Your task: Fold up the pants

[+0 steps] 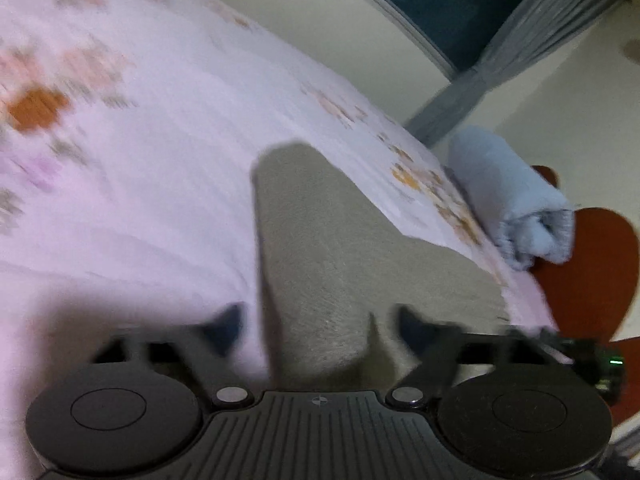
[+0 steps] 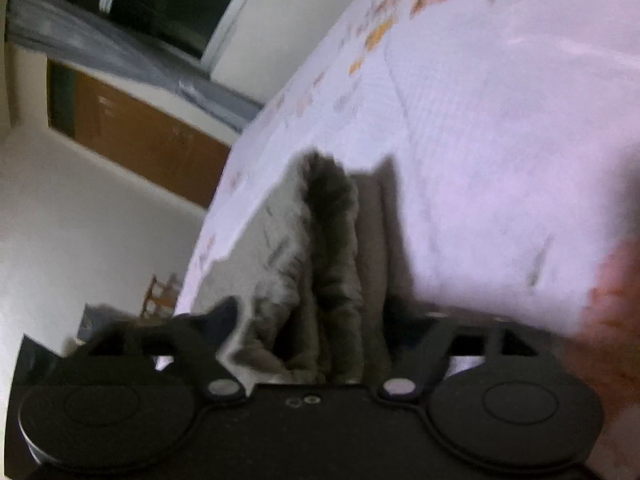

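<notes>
The grey pants (image 1: 320, 248) lie on a bed with a pale pink flowered sheet (image 1: 140, 184). In the left wrist view a flat grey leg runs away from my left gripper (image 1: 320, 328), whose fingers stand wide apart on either side of the cloth. In the right wrist view the pants (image 2: 332, 264) are bunched in thick folds running into my right gripper (image 2: 312, 332), with its fingers spread on each side of the bundle. Both views are blurred by motion, so I cannot tell whether either pair of fingers presses on the cloth.
A rolled light blue towel (image 1: 516, 200) lies at the bed's edge beside a red chair (image 1: 588, 272). A wall, a dark window (image 1: 452, 4) and grey curtain (image 1: 516, 44) are behind. The right wrist view shows a brown door (image 2: 140, 136) and the sheet (image 2: 500, 140).
</notes>
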Demonstrator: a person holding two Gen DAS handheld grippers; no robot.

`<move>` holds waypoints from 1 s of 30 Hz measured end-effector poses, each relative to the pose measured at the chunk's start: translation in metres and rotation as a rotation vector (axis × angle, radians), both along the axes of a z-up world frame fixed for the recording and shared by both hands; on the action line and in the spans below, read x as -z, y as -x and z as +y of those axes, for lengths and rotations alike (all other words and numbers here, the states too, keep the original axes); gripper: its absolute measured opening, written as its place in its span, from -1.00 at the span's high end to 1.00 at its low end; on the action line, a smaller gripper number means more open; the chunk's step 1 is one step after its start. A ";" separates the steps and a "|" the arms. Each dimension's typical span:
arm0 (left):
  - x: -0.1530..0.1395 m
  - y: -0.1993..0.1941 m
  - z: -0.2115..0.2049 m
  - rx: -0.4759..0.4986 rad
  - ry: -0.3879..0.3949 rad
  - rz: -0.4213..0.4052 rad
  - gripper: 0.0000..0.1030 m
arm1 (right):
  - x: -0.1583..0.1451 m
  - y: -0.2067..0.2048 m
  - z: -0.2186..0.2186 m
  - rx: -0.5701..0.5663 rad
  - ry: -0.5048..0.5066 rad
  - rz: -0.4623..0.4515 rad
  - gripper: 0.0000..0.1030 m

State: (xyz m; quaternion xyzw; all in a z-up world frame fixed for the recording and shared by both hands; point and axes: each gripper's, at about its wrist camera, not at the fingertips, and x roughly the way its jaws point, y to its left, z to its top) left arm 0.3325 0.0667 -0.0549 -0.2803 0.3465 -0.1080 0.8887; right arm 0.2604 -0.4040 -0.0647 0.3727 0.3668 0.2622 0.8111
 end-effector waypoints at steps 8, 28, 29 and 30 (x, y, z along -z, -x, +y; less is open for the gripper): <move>-0.043 0.069 0.007 -0.076 -0.183 0.012 -1.00 | -0.055 0.077 -0.032 0.182 0.225 -0.121 -0.89; -0.131 0.301 -0.037 -0.114 -0.437 -0.235 -1.00 | -0.152 0.283 0.047 0.148 0.639 -0.554 -0.89; -0.132 0.309 -0.039 -0.117 -0.443 -0.241 -1.00 | -0.152 0.291 0.049 0.154 0.643 -0.568 -0.89; -0.132 0.319 -0.041 -0.124 -0.448 -0.248 -1.00 | -0.151 0.301 0.051 0.160 0.646 -0.581 -0.89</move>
